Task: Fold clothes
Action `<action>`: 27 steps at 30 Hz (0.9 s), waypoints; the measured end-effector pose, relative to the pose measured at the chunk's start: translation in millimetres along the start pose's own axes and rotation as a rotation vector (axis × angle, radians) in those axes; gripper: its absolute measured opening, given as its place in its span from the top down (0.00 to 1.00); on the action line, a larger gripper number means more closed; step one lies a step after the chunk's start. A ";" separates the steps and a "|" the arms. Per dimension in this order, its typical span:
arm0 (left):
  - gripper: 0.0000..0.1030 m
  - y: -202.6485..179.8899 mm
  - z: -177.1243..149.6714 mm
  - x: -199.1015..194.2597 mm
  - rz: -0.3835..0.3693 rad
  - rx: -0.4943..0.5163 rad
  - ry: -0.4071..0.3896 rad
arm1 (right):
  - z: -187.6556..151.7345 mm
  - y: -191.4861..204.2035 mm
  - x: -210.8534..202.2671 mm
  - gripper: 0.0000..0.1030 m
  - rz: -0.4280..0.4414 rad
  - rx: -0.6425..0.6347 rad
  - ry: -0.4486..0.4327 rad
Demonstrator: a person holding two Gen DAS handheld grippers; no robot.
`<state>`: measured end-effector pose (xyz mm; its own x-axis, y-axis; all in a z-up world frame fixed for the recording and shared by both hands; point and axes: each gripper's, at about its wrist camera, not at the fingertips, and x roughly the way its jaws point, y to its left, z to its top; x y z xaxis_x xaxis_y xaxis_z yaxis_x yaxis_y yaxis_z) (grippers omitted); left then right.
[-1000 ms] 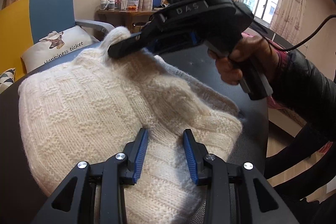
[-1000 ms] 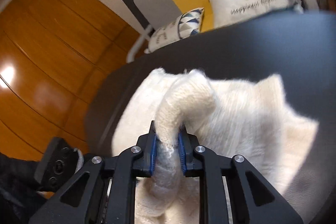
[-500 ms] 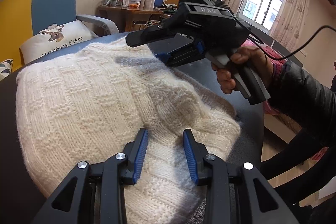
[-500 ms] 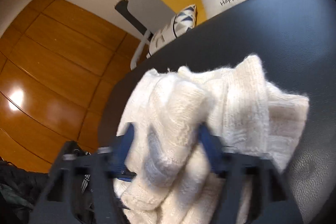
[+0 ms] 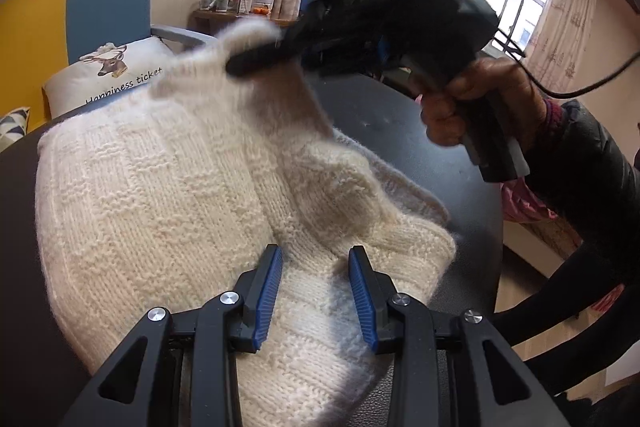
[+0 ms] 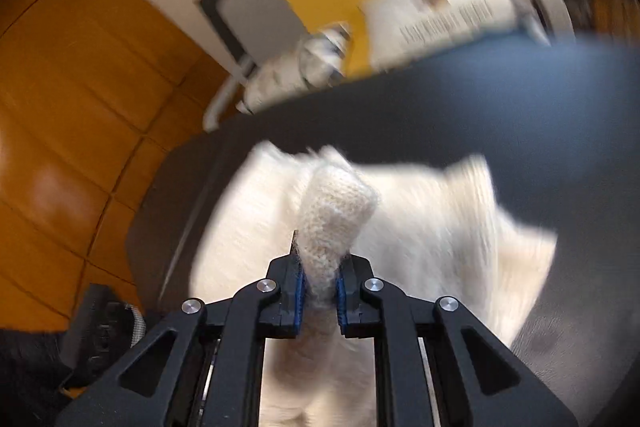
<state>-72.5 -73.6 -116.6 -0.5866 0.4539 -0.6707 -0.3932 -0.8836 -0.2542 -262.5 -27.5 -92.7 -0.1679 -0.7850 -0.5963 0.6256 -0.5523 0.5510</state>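
1. The right black two-finger gripper with blue pads [image 6: 319,291] is pinching a raised fold of the cream-white, chunky knitted sweater [image 5: 152,195]. Its jaws are nearly closed, with only the thickness of the wool between them.
2. In the left wrist view, the same right gripper [image 5: 256,57] is lifting this fold at the far edge of the sweater, above the rest of the garment, and the person's right hand [image 5: 480,99] is gripping its handle.
3. The left black two-finger gripper with blue pads [image 5: 316,291] is hovering low over the near end of the sweater. Its jaws are standing wide apart and are holding nothing.
4. The deciding relation: the sweater is lying long from the left gripper toward the right one, so the lifted far edge is lying straight ahead of the left gripper, and the near end is directly under it.
5. The sweater is resting on the dark round table [image 5: 420,131], bunched into a thick bundle with several layers overlapping at its right side. The surface is showing a blocky ribbed pattern and a fuzzy nap.
6. My judgement: the wool is soft and heavy, so the lifted edge is probably sagging on both sides of the pinch, and it may slip out.
7. The right wrist view is blurred, so finer detail of the fold cannot be told.
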 end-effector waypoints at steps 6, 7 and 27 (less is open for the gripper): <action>0.67 10.8 0.4 -16.0 -0.049 -0.102 -0.022 | -7.1 -27.6 23.2 0.87 -0.045 0.041 0.043; 0.67 13.5 1.3 -21.2 -0.049 -0.119 -0.035 | -10.1 -33.5 26.7 0.88 -0.038 0.060 0.044; 0.68 9.0 59.8 34.0 0.075 -0.054 0.042 | -104.8 20.2 -49.7 0.68 0.073 -0.098 0.079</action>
<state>-138.3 -59.3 -100.1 -0.5823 0.3822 -0.7175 -0.3100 -0.9203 -0.2386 -161.6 29.8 -113.1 -0.0613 -0.7951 -0.6033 0.7062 -0.4617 0.5368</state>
